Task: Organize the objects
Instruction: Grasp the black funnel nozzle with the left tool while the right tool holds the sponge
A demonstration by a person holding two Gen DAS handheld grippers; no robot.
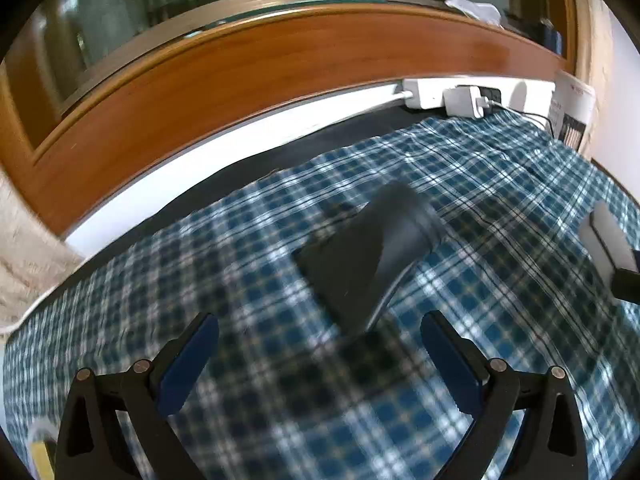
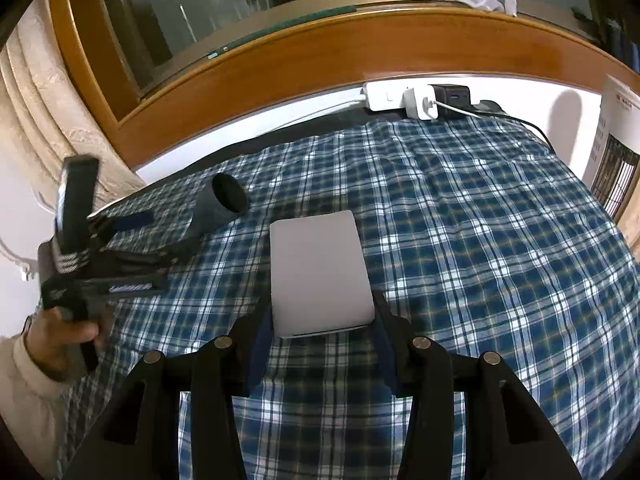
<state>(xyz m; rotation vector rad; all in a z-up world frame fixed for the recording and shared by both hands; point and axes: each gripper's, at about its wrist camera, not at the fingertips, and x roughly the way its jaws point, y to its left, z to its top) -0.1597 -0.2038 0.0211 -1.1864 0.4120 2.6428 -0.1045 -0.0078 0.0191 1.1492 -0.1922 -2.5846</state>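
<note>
Right jaws on white box (left wide, empty)

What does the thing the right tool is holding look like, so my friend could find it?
Find the blue checked cloth below the wooden window frame. Near its middle the right tool grips a flat, pale grey box with rounded corners. Its only close neighbour, the dark tube lying to its left, is round and hollow; the box is light and flat.

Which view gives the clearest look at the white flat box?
The right wrist view: the white flat box sits centred and sharp, clamped at its near end by the right gripper above the plaid cloth. The left wrist view catches only a blurred sliver at its right edge.
</note>
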